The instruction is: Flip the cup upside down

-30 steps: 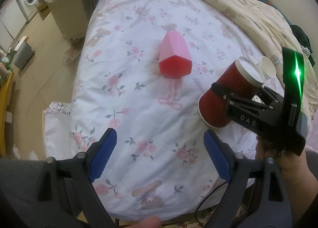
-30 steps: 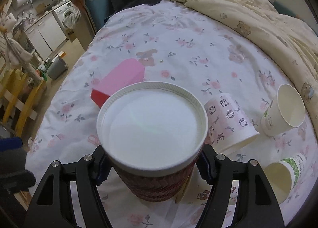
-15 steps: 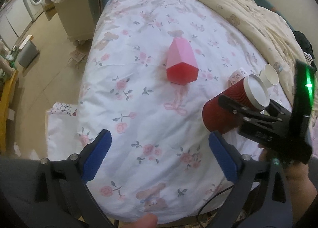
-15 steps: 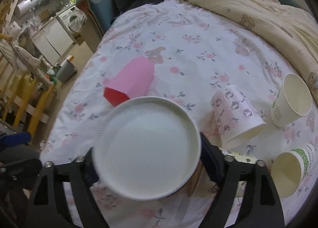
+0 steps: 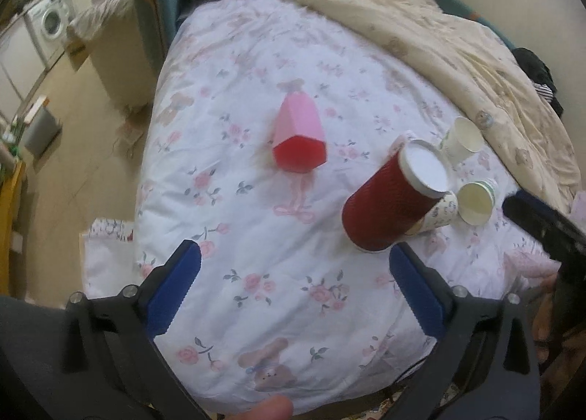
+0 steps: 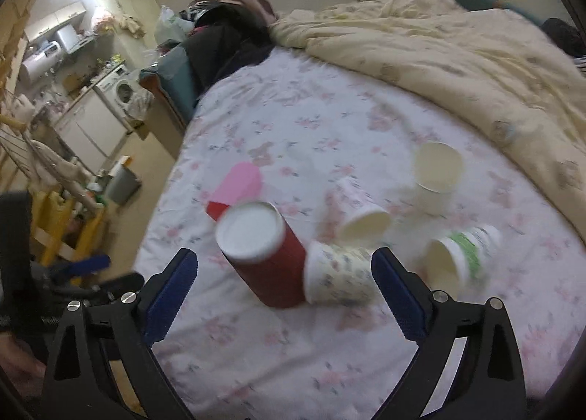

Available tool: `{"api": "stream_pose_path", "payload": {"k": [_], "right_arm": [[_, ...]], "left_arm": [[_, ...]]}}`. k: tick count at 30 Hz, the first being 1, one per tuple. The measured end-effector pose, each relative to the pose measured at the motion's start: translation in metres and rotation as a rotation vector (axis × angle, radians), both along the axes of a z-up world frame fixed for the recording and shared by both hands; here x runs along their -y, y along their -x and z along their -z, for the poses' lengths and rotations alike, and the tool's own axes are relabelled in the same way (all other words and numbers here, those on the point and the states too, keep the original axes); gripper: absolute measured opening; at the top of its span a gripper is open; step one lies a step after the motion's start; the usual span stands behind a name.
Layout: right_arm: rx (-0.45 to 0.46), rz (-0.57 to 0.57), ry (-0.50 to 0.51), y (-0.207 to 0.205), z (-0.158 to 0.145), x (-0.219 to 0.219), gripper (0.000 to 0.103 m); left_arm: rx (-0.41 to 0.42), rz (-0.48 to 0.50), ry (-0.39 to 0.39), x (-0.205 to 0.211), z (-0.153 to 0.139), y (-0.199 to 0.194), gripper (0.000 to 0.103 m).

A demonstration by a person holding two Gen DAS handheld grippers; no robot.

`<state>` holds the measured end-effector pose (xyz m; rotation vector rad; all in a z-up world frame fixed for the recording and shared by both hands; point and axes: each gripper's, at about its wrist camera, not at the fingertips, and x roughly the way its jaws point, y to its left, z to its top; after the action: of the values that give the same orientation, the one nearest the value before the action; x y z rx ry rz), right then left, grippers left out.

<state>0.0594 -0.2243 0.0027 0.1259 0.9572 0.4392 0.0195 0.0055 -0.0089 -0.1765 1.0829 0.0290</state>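
Note:
The red ribbed paper cup (image 5: 392, 200) stands upside down on the floral bedsheet (image 5: 256, 266), its white bottom facing up and tilted a little. It also shows in the right wrist view (image 6: 265, 259), just ahead of my right gripper (image 6: 284, 293), which is open and empty. My left gripper (image 5: 295, 288) is open and empty, near the bed's front edge, left of the cup. Part of the right gripper's black body (image 5: 542, 222) shows at the right edge of the left wrist view.
A pink and red faceted cup (image 5: 298, 134) lies on its side mid-bed. Several white patterned paper cups (image 6: 338, 271) lie or stand right of the red cup. A cream duvet (image 6: 457, 54) covers the far right. Floor and washing machine (image 5: 51, 21) lie left.
My right gripper has opened, let go of the red cup and pulled back. The cup now rests upside down on the sheet. My left gripper has drawn back slightly.

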Motion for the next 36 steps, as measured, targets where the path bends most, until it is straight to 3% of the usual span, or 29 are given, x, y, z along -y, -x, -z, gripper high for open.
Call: {"api": "stream_pose_path", "payload": {"k": [6,17,36], "right_arm": [[0.018,0.07,0.008,0.026,0.0,0.016,0.098],[0.029,0.09,0.029,0.029,0.015,0.01,0.098],[0.037,0.082,0.052,0.03,0.015,0.005,0.098]], "left_arm": [[0.103,0.008,-0.037,0.008,-0.017,0.012,0.102],[0.158,0.003,-0.07,0.018,-0.019,0.022,0.102],[0.143,-0.003,-0.057,0.016,-0.014,0.019,0.103]]}}
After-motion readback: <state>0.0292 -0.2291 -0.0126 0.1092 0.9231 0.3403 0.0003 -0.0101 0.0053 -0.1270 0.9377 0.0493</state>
